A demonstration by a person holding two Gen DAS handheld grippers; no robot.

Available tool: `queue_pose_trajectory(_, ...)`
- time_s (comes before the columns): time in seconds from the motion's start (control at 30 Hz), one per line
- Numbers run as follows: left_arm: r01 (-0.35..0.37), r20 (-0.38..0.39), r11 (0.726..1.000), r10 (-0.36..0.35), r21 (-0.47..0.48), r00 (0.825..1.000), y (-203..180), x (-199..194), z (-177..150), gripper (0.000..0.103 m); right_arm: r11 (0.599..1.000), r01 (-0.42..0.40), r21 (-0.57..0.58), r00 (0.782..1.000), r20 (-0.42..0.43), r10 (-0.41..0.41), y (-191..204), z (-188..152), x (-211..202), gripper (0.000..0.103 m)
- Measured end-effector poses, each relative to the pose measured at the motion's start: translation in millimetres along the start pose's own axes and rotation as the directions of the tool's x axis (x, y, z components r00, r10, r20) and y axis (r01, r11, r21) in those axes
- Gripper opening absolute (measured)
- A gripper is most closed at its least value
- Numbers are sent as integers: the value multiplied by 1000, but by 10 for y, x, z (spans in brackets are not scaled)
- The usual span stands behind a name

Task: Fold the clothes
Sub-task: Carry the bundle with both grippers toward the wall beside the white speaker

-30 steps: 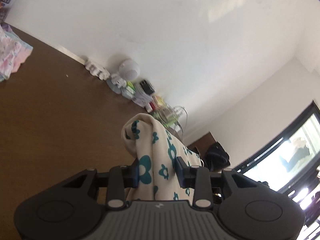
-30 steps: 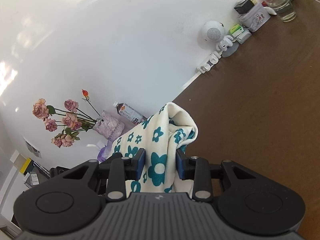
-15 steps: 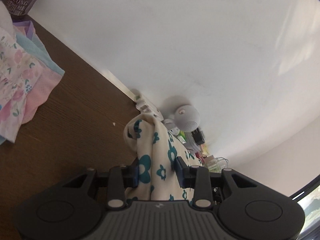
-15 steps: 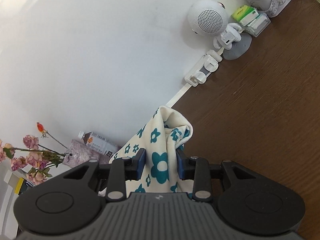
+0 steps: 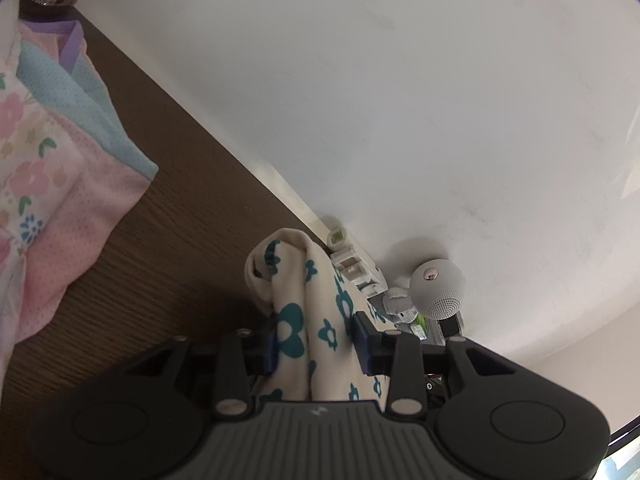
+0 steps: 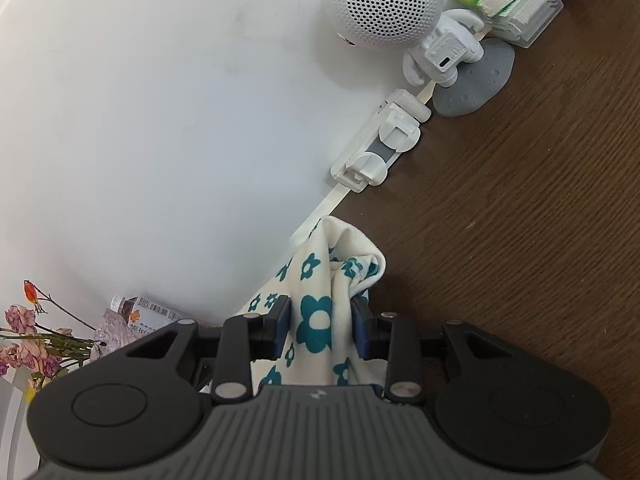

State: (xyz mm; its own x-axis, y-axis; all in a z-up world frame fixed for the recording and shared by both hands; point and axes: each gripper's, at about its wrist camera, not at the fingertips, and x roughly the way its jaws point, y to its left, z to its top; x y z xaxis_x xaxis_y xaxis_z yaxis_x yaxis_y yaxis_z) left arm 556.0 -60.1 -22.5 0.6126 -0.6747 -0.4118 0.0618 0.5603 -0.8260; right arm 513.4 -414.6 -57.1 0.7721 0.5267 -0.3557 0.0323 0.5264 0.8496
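1. Left wrist view: my left gripper (image 5: 314, 340) pinches a bunched corner of the cream floral cloth (image 5: 296, 292); only here I see the folded pastel clothes (image 5: 60, 184) lying on the table (image 5: 168, 248), far left.
2. Right wrist view: my right gripper (image 6: 321, 328) clamps the same cloth (image 6: 320, 320); only here I see dried roses (image 6: 28, 344), a clip holder (image 6: 380, 144) and boxed items (image 6: 512, 8).
3. Round speaker (image 6: 384, 0) shows in both views.
4. Wall (image 6: 160, 100) close ahead; bare wood open to my right.
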Motion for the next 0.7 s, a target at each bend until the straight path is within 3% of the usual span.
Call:
queue_pose_trajectory(0.1,-6,-7,1000,6,-13,1000,56,-17,-2,51,1000,-24,8,1000,15,24,-10,-12,-44,46)
queue_pose_trajectory(0.2,0,33,1000,0,7,999,20,-144,14,69,999,-34,-29,998,44,36,52,-22,-172,79)
queue_pose_trajectory(0.23,-4,49,1000,3,30,999,-16,-204,20,75,998,-24,-61,998,49,27,95,-31,-221,85)
queue_pose_trajectory(0.3,-35,80,996,28,84,996,-103,-323,23,77,992,-3,-123,998,58,10,182,-49,-318,87)
queue_pose_trajectory(0.37,-85,122,984,66,159,990,-206,-432,-9,75,986,31,-165,997,71,-20,247,-93,-392,89)
queue_pose_trajectory(0.43,-86,141,973,56,213,988,-265,-496,-46,53,983,42,-179,996,81,-28,274,-123,-438,88)
queue_pose_trajectory(0.5,-62,114,974,38,216,993,-274,-482,-59,43,986,30,-166,996,87,-16,265,-138,-457,88)
queue_pose_trajectory(0.7,-19,25,994,16,107,1000,-141,-185,-126,41,991,-4,-137,998,58,12,236,-179,-342,88)
